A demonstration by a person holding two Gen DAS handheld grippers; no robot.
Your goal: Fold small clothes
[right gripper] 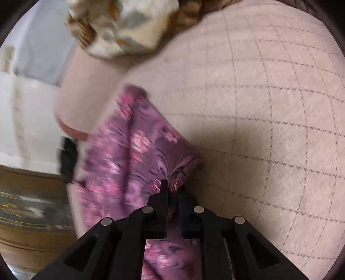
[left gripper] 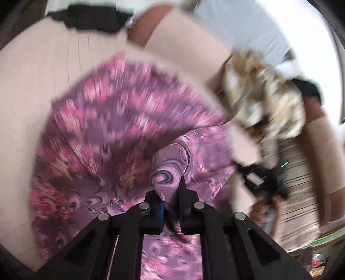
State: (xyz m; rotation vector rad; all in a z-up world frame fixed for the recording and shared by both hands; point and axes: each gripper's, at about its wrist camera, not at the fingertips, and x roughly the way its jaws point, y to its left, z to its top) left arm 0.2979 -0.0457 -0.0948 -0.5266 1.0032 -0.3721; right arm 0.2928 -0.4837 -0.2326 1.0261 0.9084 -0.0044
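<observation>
Left wrist view: the left gripper (left gripper: pixel 172 189) is clenched on a fold of the purple cloth (left gripper: pixel 120 120), with fabric pinched between its fingers and bunching just ahead of the tips. The rest of the cloth fans out ahead and to the left of the gripper over the beige bed (left gripper: pixel 32 86). Far ahead lies a black garment (left gripper: pixel 90 19); ahead to the right sits a cream floral garment (left gripper: pixel 258 90). To the right, low in the view, the other gripper is a dark blur, too smeared to read. Everything but the gripper is motion-blurred.

Right wrist view: the right gripper (right gripper: pixel 170 189) is likewise clamped on the cloth (right gripper: pixel 133 150), holding what looks like a corner right at its fingertips. The cloth trails ahead and to the left of the gripper, partly raised off the quilted bed (right gripper: pixel 269 107), with a shadow under it to the right. The cream garment (right gripper: pixel 123 28) lies far ahead, in or on something woven.

The step in hand looks like carrying a held edge across to make a fold. To do it well, both grippers should travel together at an even height so the edge stays taut and straight, lay it onto the opposite edge squarely, and let go only once the fabric rests flat on the bed, with no bunching under the fold.
</observation>
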